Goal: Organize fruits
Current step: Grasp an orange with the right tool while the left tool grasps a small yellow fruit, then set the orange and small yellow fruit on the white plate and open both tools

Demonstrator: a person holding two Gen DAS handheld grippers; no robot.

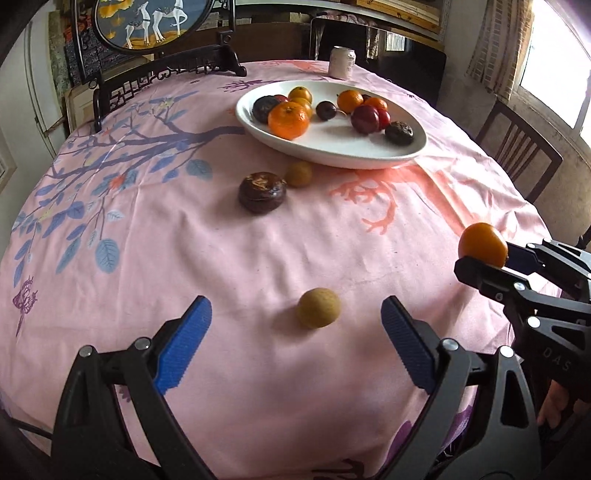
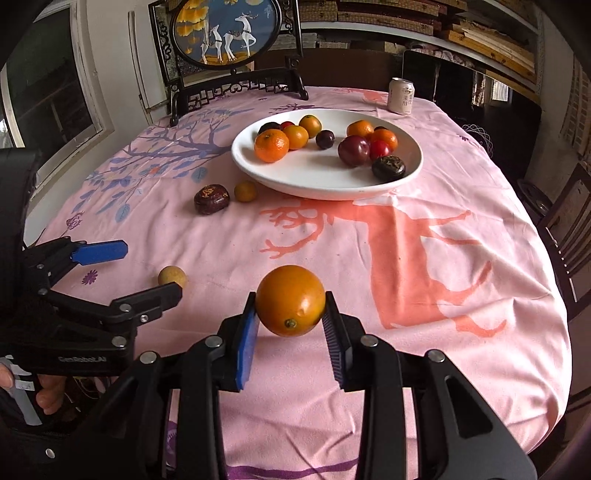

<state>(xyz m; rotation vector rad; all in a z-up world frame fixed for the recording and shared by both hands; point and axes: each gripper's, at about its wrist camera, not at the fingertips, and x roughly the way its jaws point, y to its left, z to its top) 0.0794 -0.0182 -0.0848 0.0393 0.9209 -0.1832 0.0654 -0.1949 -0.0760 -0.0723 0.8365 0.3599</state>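
A white plate (image 1: 332, 151) (image 2: 317, 184) at the table's far side holds several oranges, plums and dark fruits. My right gripper (image 2: 290, 308) (image 1: 480, 258) is shut on an orange (image 2: 290, 300) (image 1: 483, 244), held above the cloth. My left gripper (image 1: 295, 314) (image 2: 151, 269) is open, its jaws wide on either side of a small tan fruit (image 1: 318, 308) (image 2: 171, 276) lying on the cloth. A dark brown fruit (image 1: 262, 192) (image 2: 211, 199) and a small yellow fruit (image 1: 299, 173) (image 2: 245, 191) lie on the cloth in front of the plate.
A pink patterned tablecloth (image 1: 221, 258) (image 2: 406, 295) covers the round table. A drink can (image 1: 342, 62) (image 2: 400, 96) stands behind the plate. A framed deer picture on a dark stand (image 2: 225, 33) stands at the far left. Wooden chairs (image 1: 517, 147) stand at the right edge.
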